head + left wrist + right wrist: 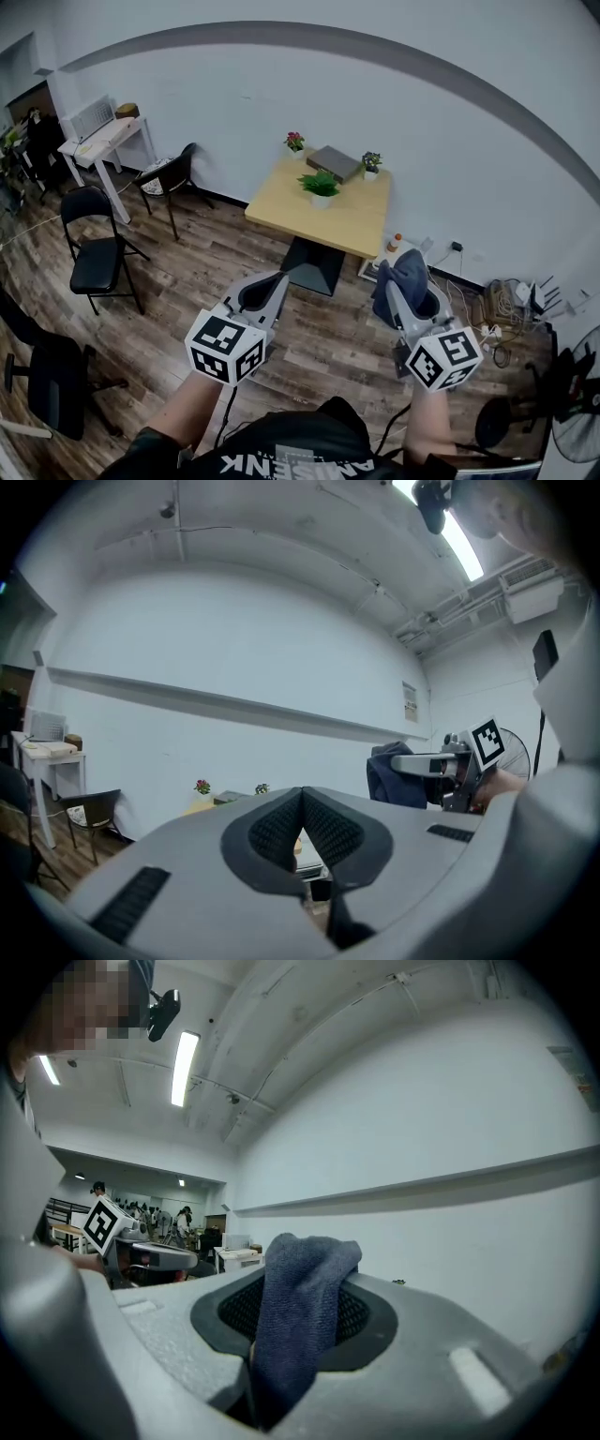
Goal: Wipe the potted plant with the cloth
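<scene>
**Cloth clamped on the right, plant far ahead on the tabletop**

Head view. Looks steeply down over a wooden floor (187,281). At lower left, the left hand-held gripper (278,280), jaws pressed together on nothing. At lower right, the right hand-held gripper (396,284), clamped on a dark blue cloth (410,271) bunched over its tips. Well apart from both, further up the frame, a pale wood tabletop (361,225) bearing the potted plant (321,184), green-leaved in a white pot and upright. Behind it, toward the white wall, a pink-flowered pot (294,142), a flat grey box (334,162) and a small dark-leaved pot (371,162). Off to the left, a black chair (97,258) and a white desk (101,141). At lower right, a tangle of cables (506,305) and a fan (574,394).

Left gripper view. Shows the dark ribbed pads (272,832) meeting tip to tip, with nothing held. Far beyond the tips, the pink-flowered pot (202,787) and the small dark-leaved pot (262,788) against the wall. At right, the right hand-held gripper (417,761) with the cloth (386,778) hanging from it.

Right gripper view. Shows the cloth (300,1316) pinched between the two pads, folded up over the tips and trailing down the middle. At left, the left hand-held gripper (155,1257). Behind that, a lit room with standing figures too small to make out.
</scene>
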`<state>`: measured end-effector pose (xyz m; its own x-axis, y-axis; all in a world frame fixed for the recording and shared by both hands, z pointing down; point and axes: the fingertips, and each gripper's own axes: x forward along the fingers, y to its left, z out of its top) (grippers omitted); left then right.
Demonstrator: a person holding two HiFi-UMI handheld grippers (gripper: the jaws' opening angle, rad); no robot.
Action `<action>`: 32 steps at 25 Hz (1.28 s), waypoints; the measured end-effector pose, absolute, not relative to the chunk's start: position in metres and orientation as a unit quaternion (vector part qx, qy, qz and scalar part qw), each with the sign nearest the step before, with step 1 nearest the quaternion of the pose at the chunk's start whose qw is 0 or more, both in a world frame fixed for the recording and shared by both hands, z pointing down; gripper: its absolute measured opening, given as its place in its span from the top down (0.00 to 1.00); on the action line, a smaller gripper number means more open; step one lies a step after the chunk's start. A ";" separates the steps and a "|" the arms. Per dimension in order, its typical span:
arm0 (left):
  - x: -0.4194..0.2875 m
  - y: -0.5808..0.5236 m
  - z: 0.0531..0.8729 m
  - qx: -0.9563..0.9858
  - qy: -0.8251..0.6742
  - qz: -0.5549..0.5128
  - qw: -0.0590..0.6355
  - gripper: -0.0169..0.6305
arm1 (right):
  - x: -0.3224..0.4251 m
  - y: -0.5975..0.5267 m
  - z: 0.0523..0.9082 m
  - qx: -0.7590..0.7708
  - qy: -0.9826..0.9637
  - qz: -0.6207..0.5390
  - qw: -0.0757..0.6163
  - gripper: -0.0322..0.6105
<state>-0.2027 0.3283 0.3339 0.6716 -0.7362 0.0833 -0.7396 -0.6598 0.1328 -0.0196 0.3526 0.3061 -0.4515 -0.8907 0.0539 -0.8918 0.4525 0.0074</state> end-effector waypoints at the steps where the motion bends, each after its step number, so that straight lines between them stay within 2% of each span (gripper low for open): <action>1: -0.205 0.325 0.333 0.912 -0.402 0.007 0.081 0.97 | -0.022 0.350 0.306 0.521 -0.853 0.011 0.028 0.75; 6: -0.215 0.299 0.328 0.916 -0.390 -0.018 0.095 0.97 | -0.026 0.317 0.305 0.515 -0.857 0.005 0.023 0.75; 17: -0.213 0.188 0.333 0.876 -0.466 -0.024 0.124 0.97 | 0.001 0.196 0.294 0.460 -0.888 -0.008 0.004 0.75; 23: -0.186 0.126 0.321 0.871 -0.473 -0.047 0.126 0.97 | 0.039 0.122 0.286 0.441 -0.898 -0.011 0.000 0.75; 27: -0.156 0.093 0.320 0.882 -0.448 -0.040 0.140 0.97 | 0.061 0.082 0.290 0.431 -0.903 -0.003 0.002 0.75; 32: -0.127 0.053 0.324 0.878 -0.463 -0.006 0.120 0.97 | 0.086 0.047 0.296 0.418 -0.908 0.008 0.000 0.75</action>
<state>-0.1272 0.0527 0.3242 0.5706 -0.8151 0.1005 -0.8122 -0.5419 0.2161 0.0859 0.0469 0.2965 -0.6505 -0.7595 0.0065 -0.7595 0.6504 -0.0149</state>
